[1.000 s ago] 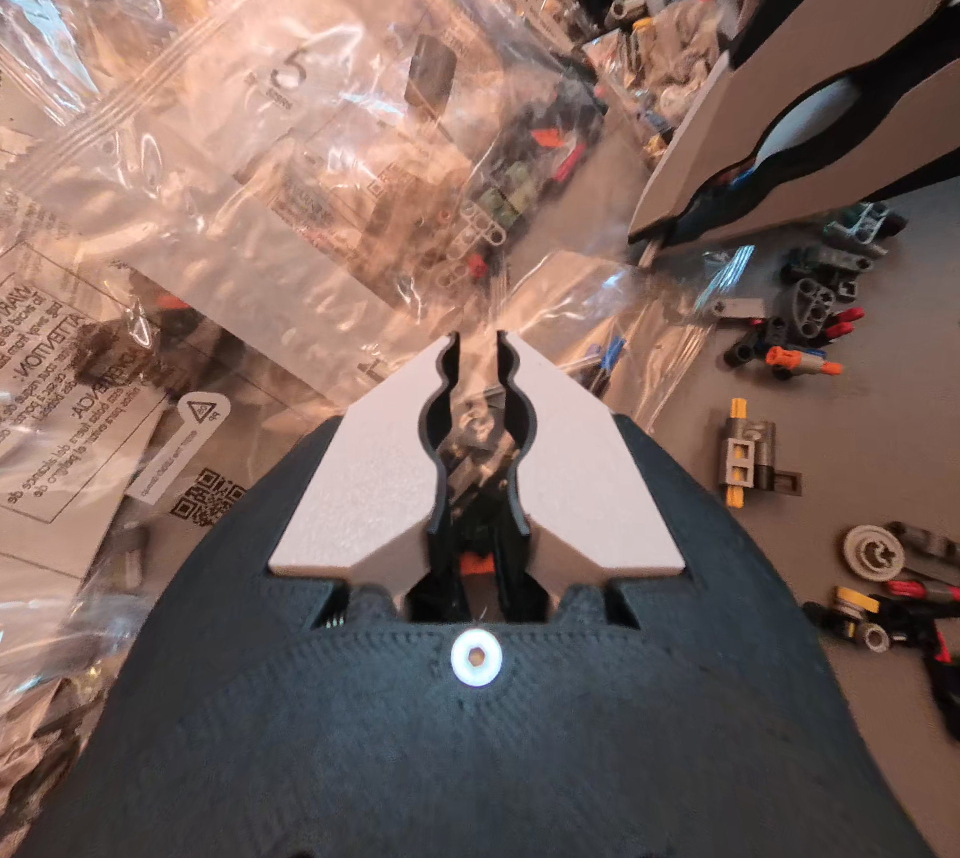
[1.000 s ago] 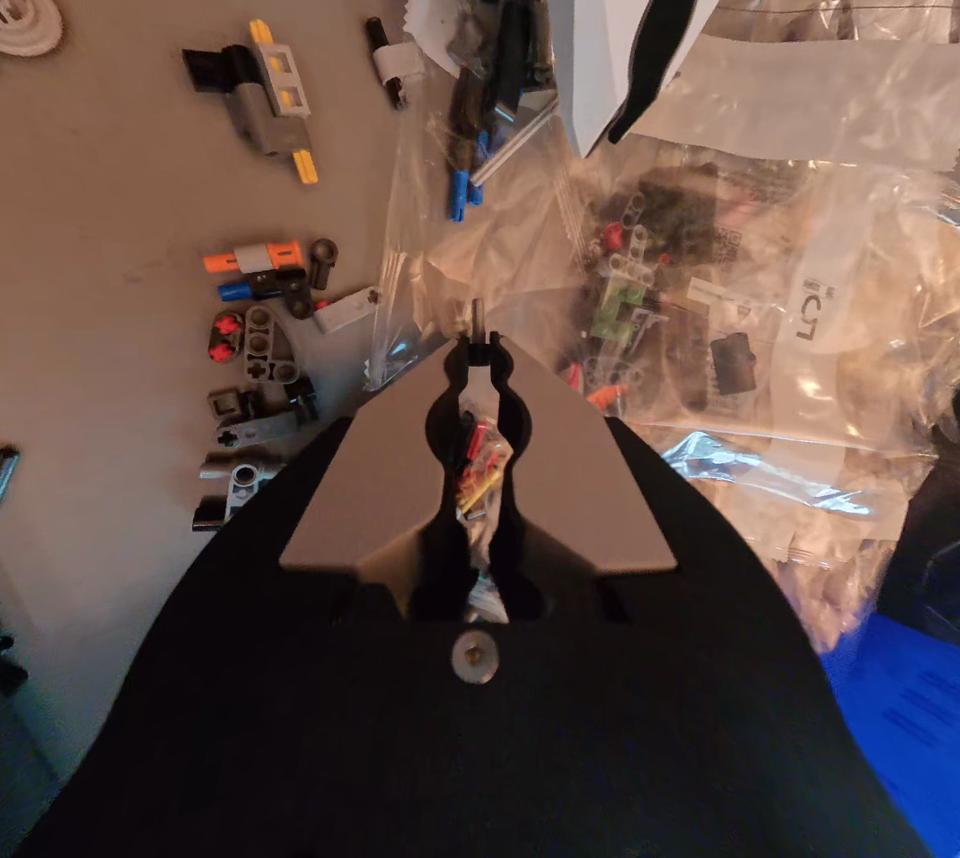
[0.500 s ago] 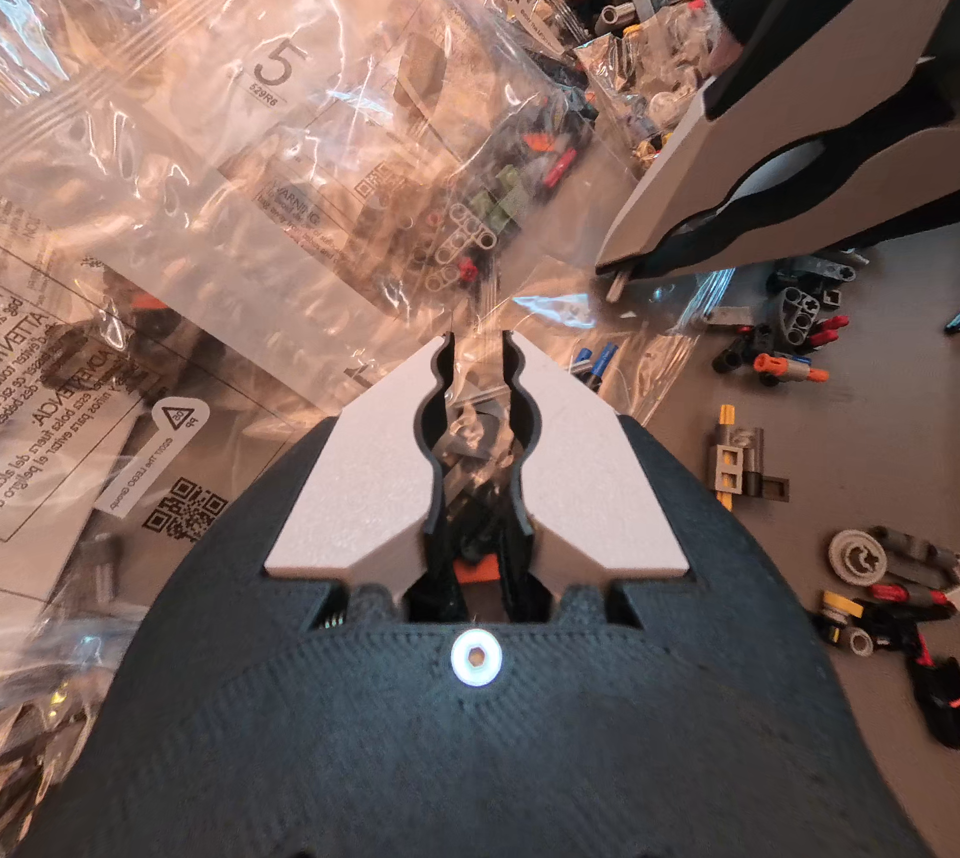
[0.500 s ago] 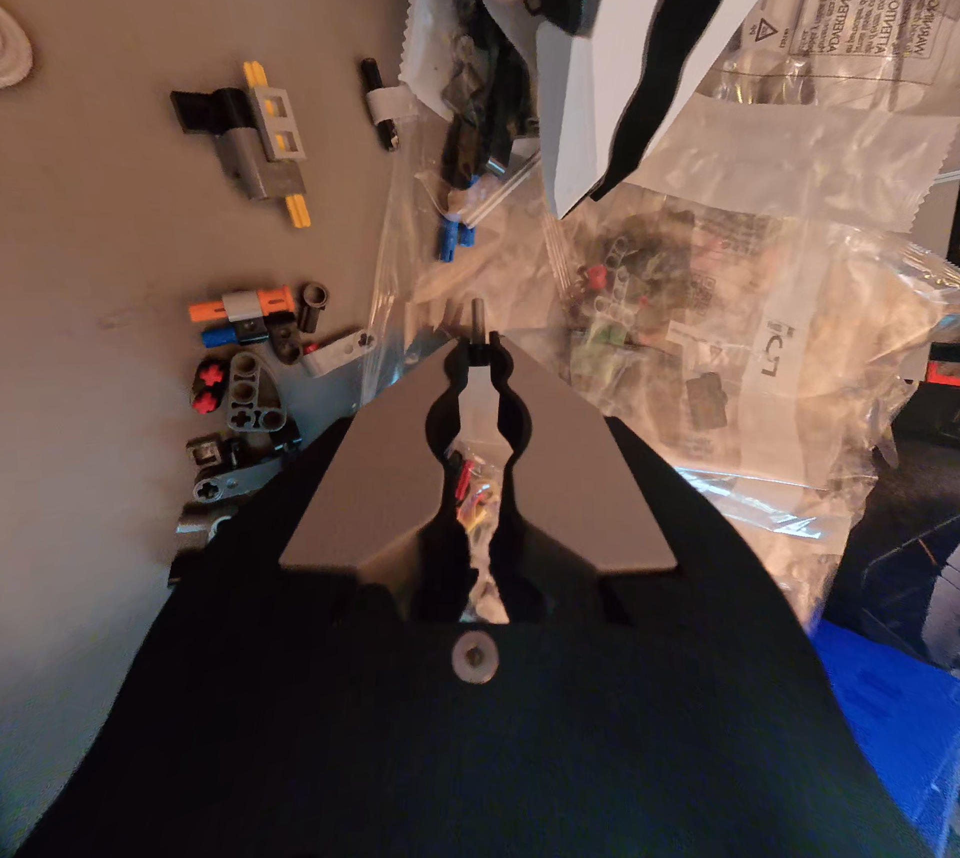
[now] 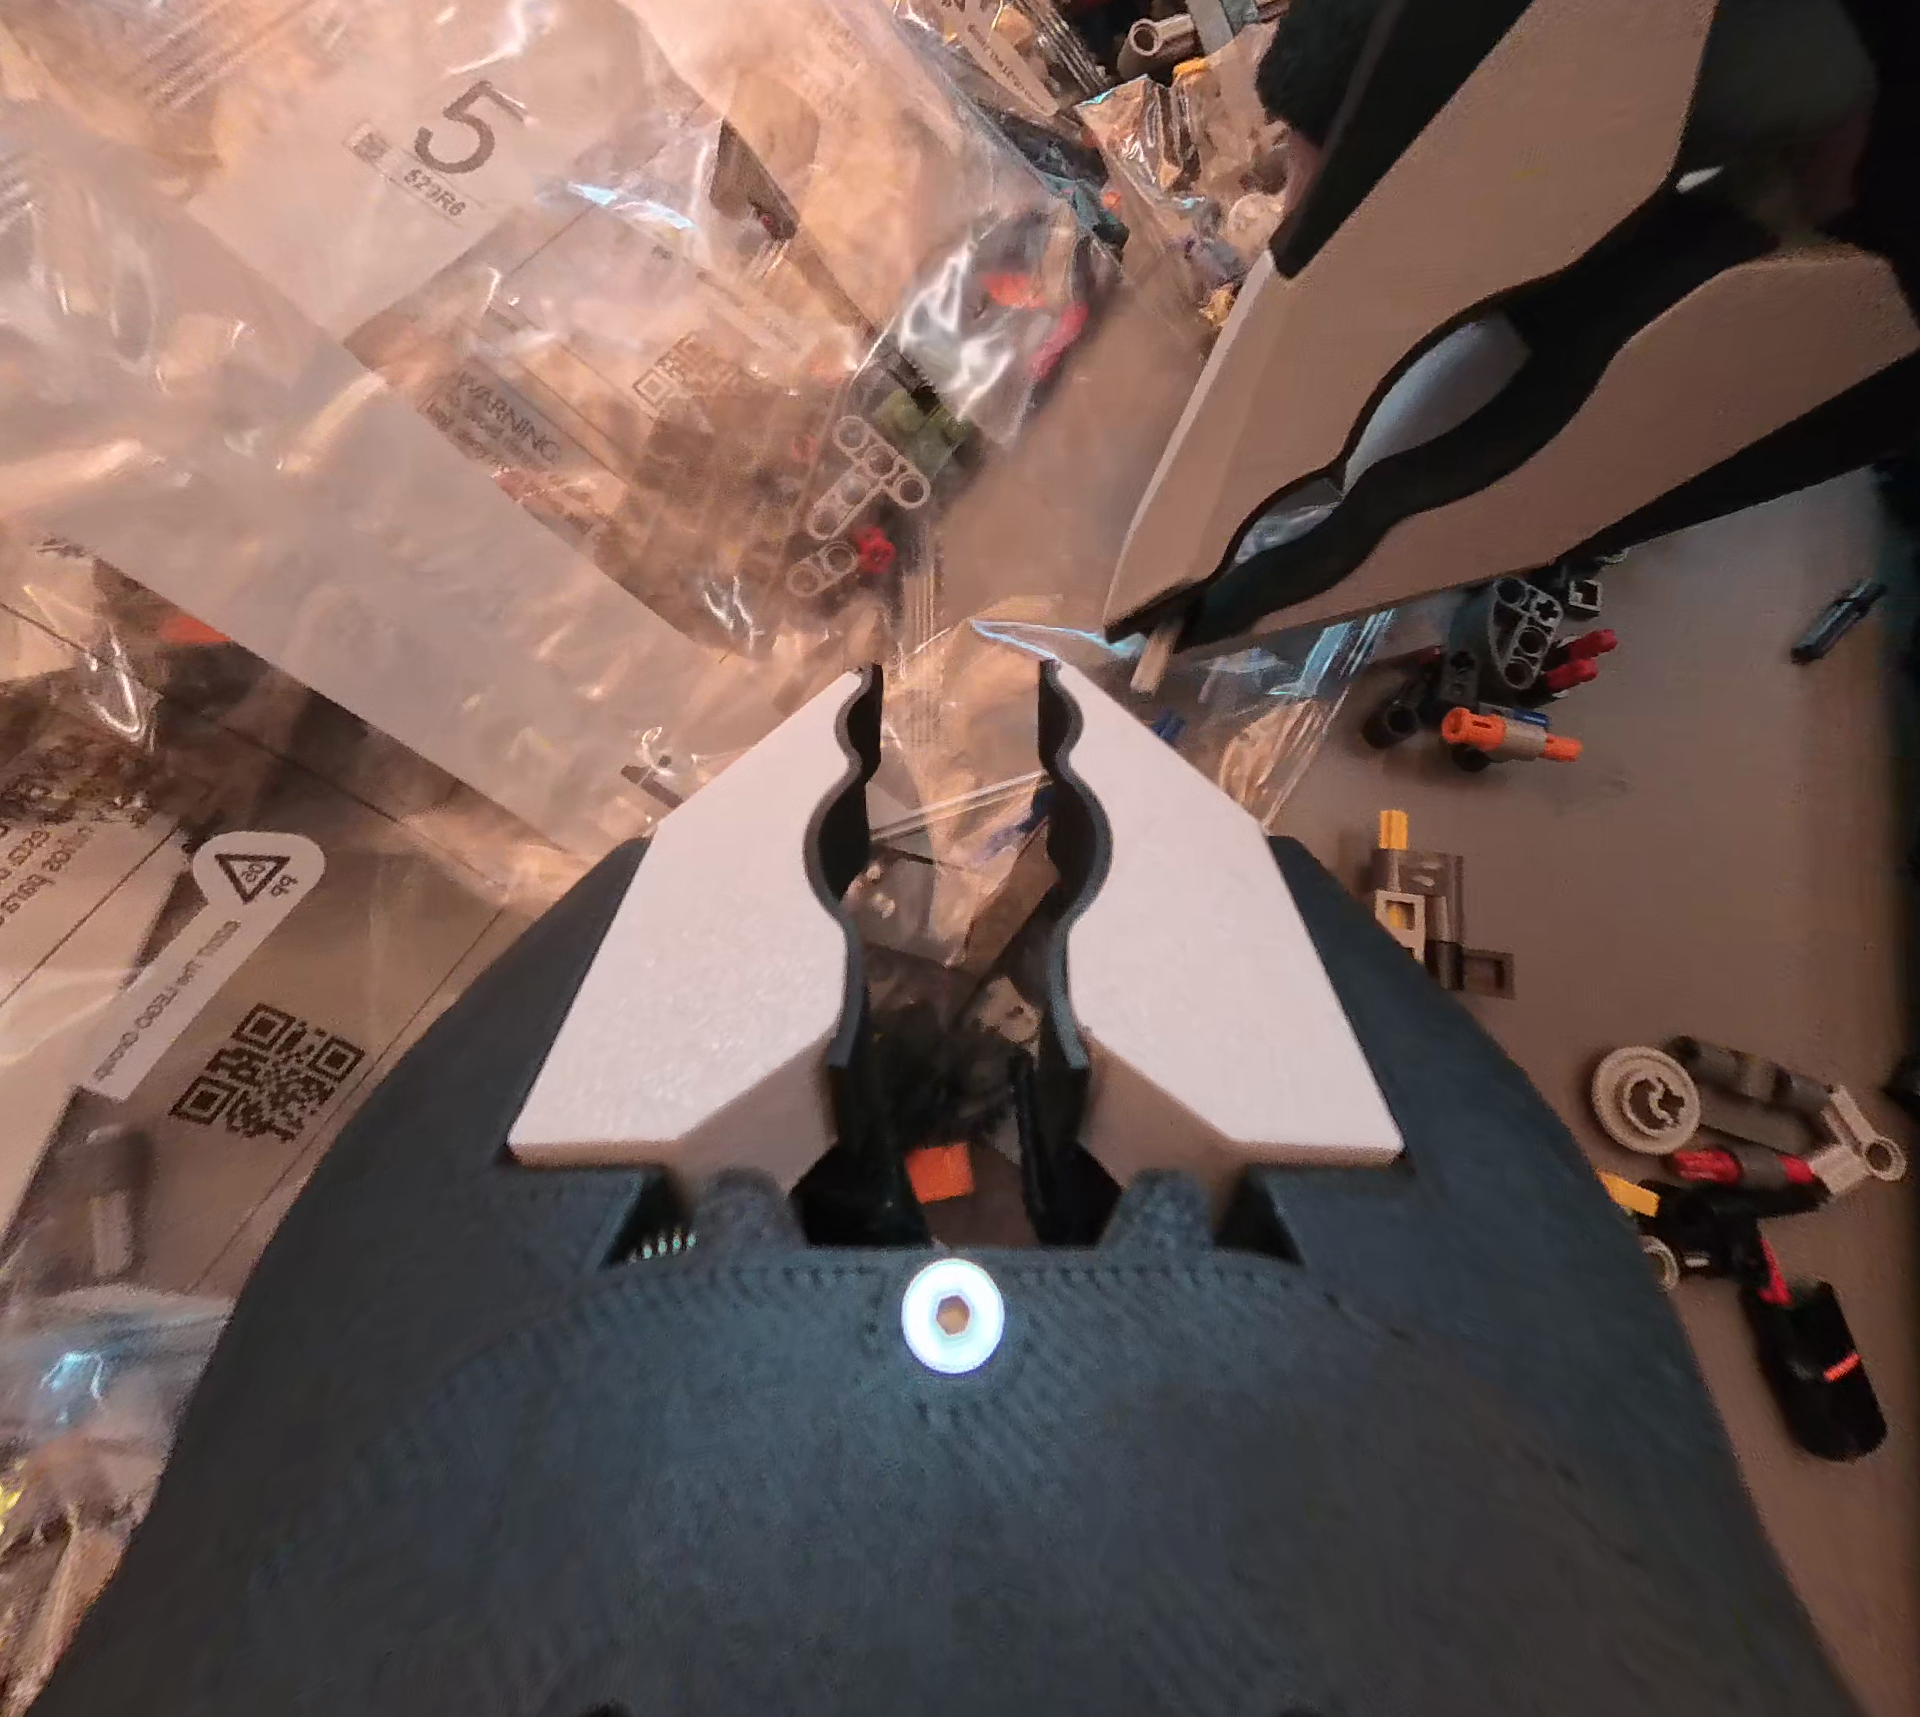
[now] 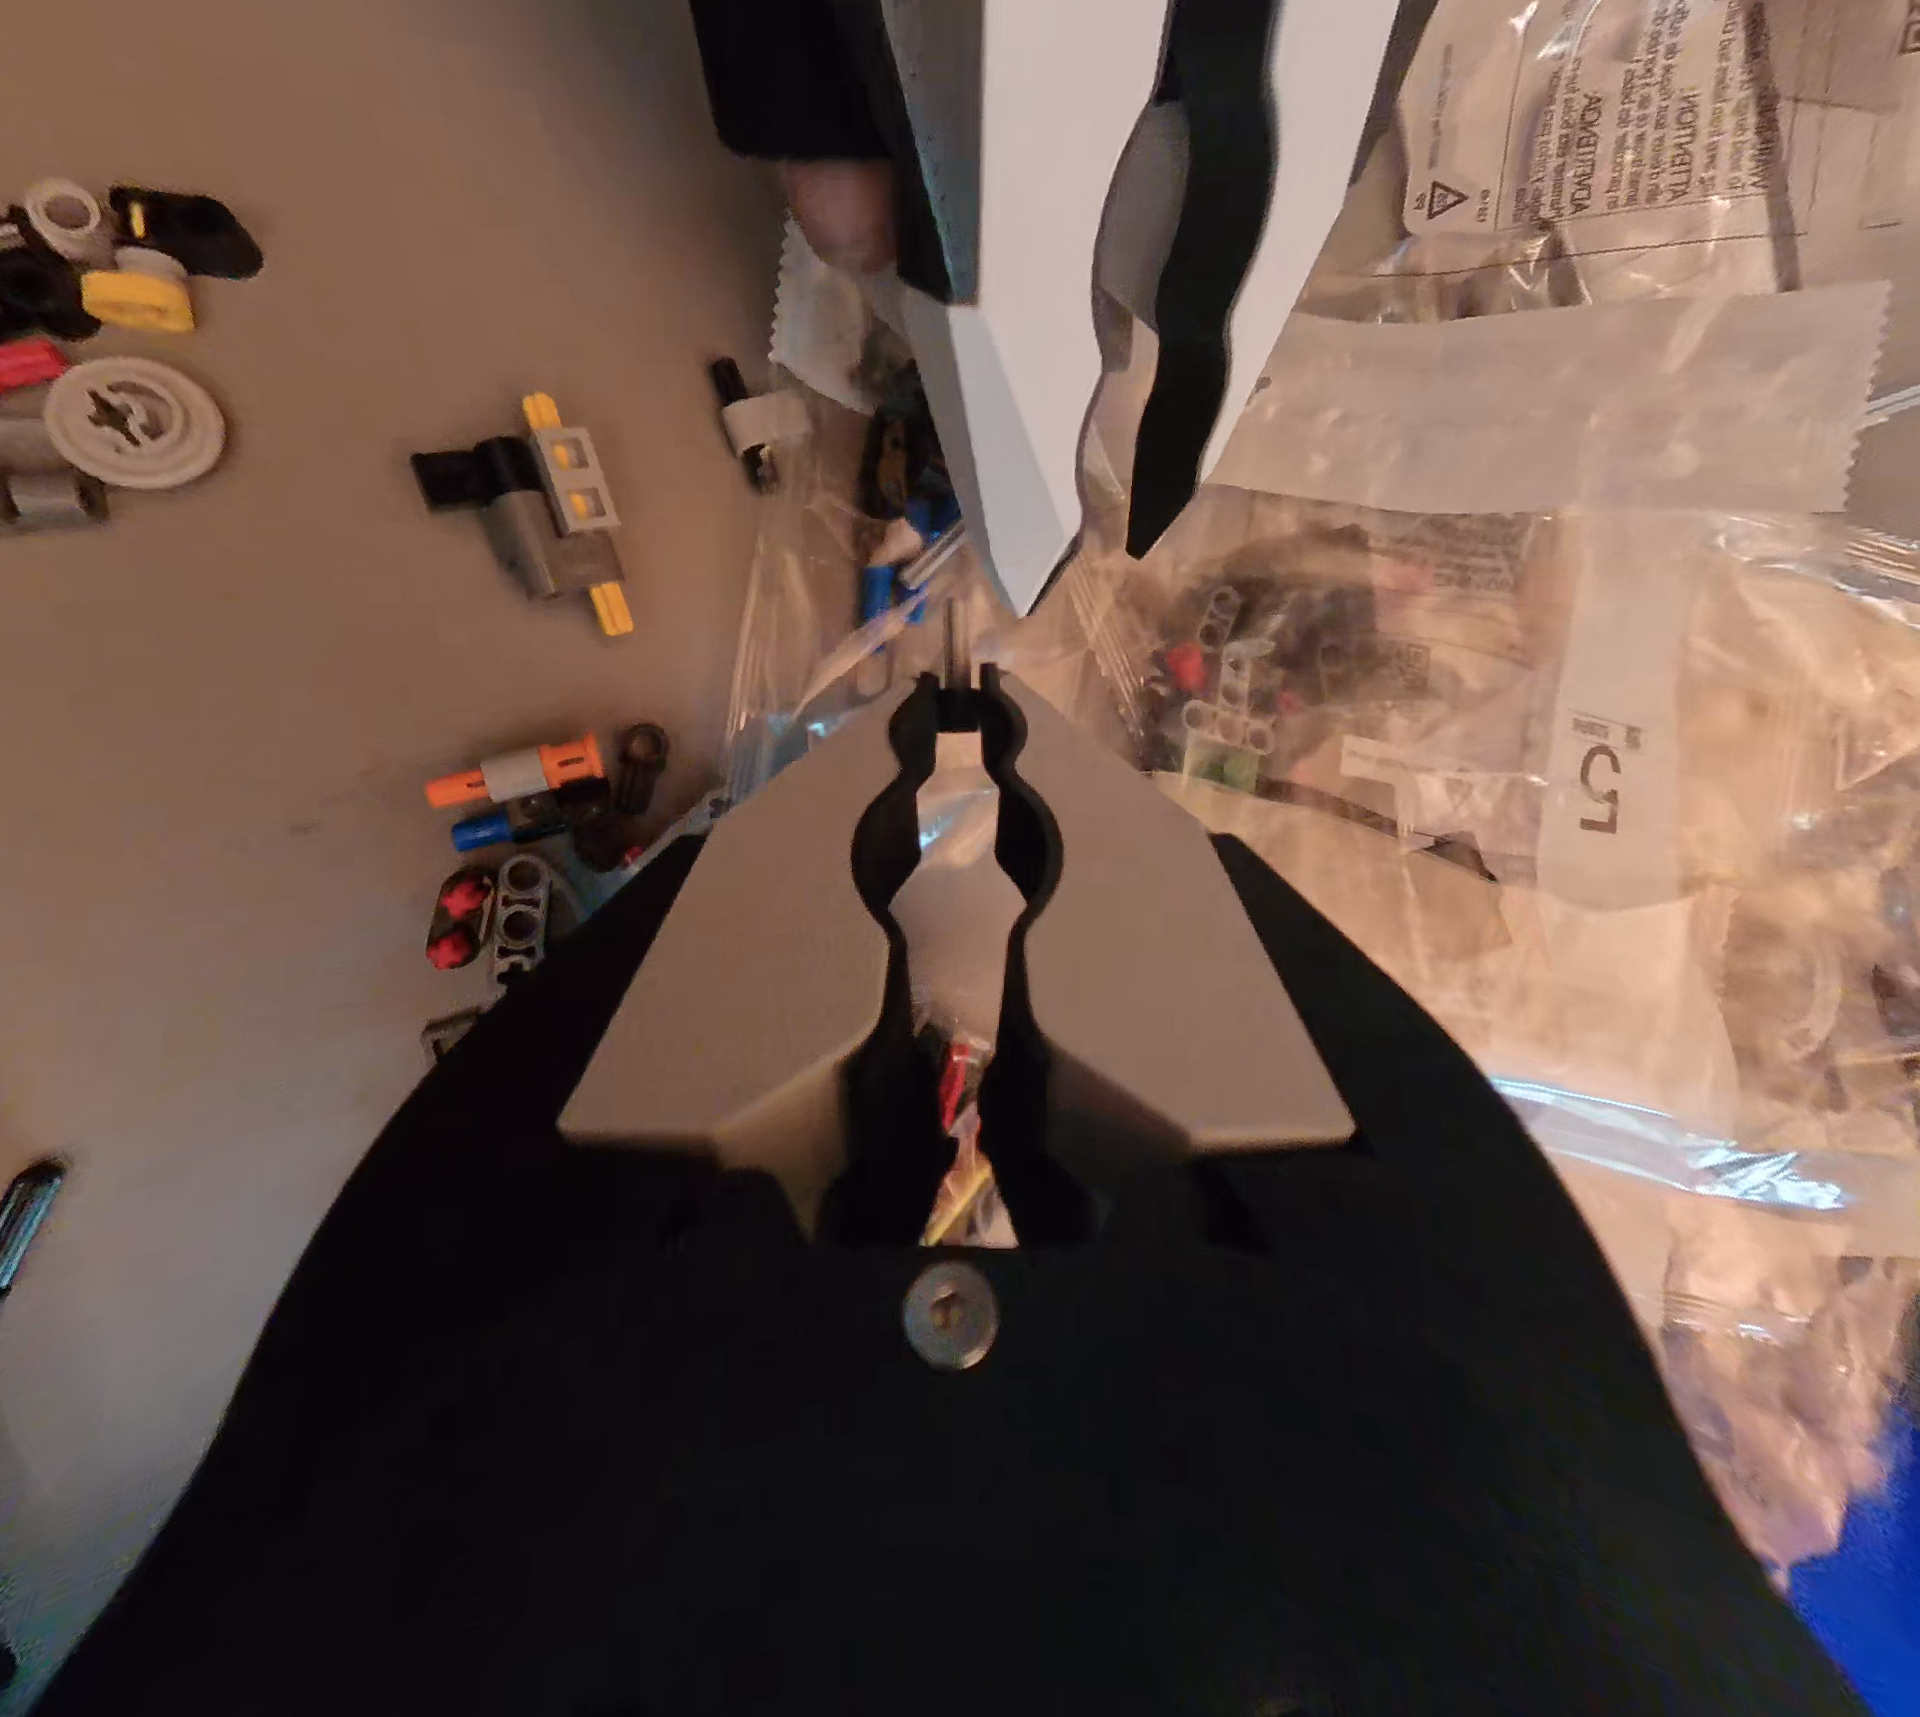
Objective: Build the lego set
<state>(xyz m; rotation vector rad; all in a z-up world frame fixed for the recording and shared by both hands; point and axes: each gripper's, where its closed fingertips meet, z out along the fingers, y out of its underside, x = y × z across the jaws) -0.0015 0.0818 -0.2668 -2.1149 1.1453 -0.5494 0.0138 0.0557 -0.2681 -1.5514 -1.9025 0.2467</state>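
Between right tool (image 6: pixel 958 693) tips, clenched: thin grey axle (image 6: pixel 954 628). Left tool (image 5: pixel 958 699) released, gaping over clear bag (image 5: pixel 1122 794) on bench (image 6: pixel 260 680). Risk: axle twisting free into slippery bags, lost among loose pieces (image 6: pixel 520 794).

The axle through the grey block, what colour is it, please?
Yellow axle, clearest in the right wrist view.

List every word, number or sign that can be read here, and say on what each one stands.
I do not repeat writing; here is what bears it.
Large clear bag: dark print on its white panel, legible.
White label, lower left: small print, beside a square code.
Bag at upper right, right wrist view: boxed small print, partly blurred.
Loose pieces: no writing visible.
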